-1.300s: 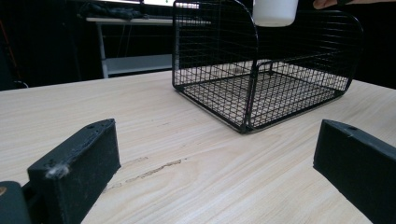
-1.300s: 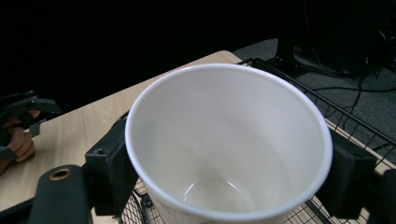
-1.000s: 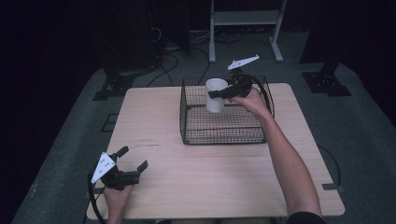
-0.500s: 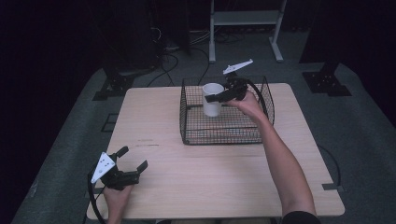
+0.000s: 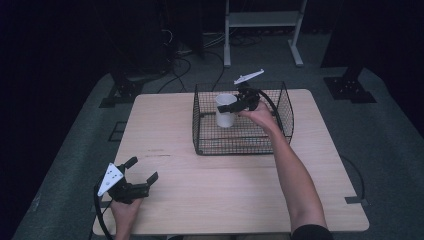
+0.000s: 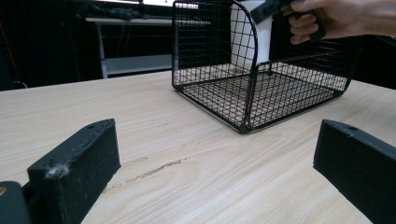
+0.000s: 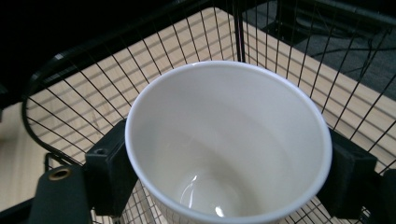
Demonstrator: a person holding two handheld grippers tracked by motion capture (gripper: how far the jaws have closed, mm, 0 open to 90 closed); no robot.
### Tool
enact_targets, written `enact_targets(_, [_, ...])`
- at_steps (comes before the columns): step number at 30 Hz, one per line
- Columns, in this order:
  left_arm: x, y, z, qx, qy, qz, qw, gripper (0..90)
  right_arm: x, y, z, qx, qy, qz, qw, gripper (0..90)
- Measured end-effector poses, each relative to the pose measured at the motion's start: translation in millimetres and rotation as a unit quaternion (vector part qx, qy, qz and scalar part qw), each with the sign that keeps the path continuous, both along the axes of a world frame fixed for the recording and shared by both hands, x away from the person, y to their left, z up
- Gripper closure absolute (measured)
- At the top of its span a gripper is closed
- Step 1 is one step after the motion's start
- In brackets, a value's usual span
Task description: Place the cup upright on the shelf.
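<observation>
A white cup [image 5: 225, 110] stands upright inside the black wire basket [image 5: 280, 134] at the back of the table. My right gripper [image 5: 231, 106] is shut on the white cup [image 7: 229, 140], one jaw on each side just below the rim; the cup looks empty. My left gripper [image 5: 140, 173] rests at the table's near left corner, open, nothing between its jaws. From the left gripper view the basket [image 6: 285, 88] is ahead, with the other hand [image 6: 336, 18] above it and the cup [image 6: 247, 28] behind the wire.
The wooden table [image 5: 190, 195] has a faint scratch [image 6: 154, 169] in front of my left gripper. A white metal stand [image 5: 262, 22] and cables lie on the dark floor beyond the table. A cable [image 5: 350, 172] crosses the table's right side.
My right gripper has lowered the white cup from above the basket's rim down into the basket. The left gripper has stayed where it was.
</observation>
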State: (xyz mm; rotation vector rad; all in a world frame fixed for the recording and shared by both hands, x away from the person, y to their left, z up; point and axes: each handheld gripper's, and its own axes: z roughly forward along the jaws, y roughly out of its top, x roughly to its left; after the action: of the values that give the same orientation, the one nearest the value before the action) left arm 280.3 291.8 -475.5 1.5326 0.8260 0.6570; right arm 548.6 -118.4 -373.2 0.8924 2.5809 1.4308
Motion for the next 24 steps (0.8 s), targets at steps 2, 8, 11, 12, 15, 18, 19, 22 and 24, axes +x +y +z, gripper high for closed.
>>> enact_targets(2, [-0.1, 0.0, 0.0, -0.001, 0.0, 0.0, 1.0, 0.0, 1.3, 2.1, -4.8, -0.012, 0.001, 0.003, 0.9999, 19.2])
enact_targets(8, [0.0, 0.1, -0.1, -0.002, 0.001, -0.002, 1.0, 0.0, 4.6, 5.2, -20.7, -0.047, 0.008, -0.002, 0.9989, 19.1])
enact_targets(11, [0.0, 0.1, -0.1, -0.002, 0.0, -0.002, 1.0, 0.0, 5.3, 4.5, -25.8, -0.06, 0.009, -0.002, 0.9982, 19.1])
enact_targets(12, [0.1, 0.1, -0.1, -0.002, 0.0, -0.002, 1.0, 0.0, 5.4, 4.2, -26.8, -0.061, 0.011, -0.001, 0.9981, 19.1])
enact_targets(15, [0.1, 0.1, -0.1, -0.003, 0.0, -0.002, 1.0, 0.0, 5.7, 4.3, -28.8, -0.064, 0.012, 0.001, 0.9979, 19.1])
enact_targets(18, [0.1, 0.1, -0.1, -0.002, 0.001, -0.002, 1.0, 0.0, 5.9, 4.2, -30.7, -0.069, 0.015, 0.0, 0.9975, 19.1])
enact_targets(19, [0.0, 0.1, -0.1, -0.002, 0.0, -0.002, 1.0, 0.0, 5.9, 4.1, -31.4, -0.071, 0.017, 0.002, 0.9973, 19.1])
enact_targets(22, [0.1, 0.1, -0.1, -0.002, 0.0, -0.002, 1.0, 0.0, 4.4, 3.3, -34.3, -0.078, 0.009, 0.002, 0.9969, 19.1])
enact_targets(24, [0.1, 0.1, -0.1, -0.002, 0.0, -0.002, 1.0, 0.0, 3.0, 1.0, -36.0, -0.069, 0.009, -0.001, 0.9976, 19.1])
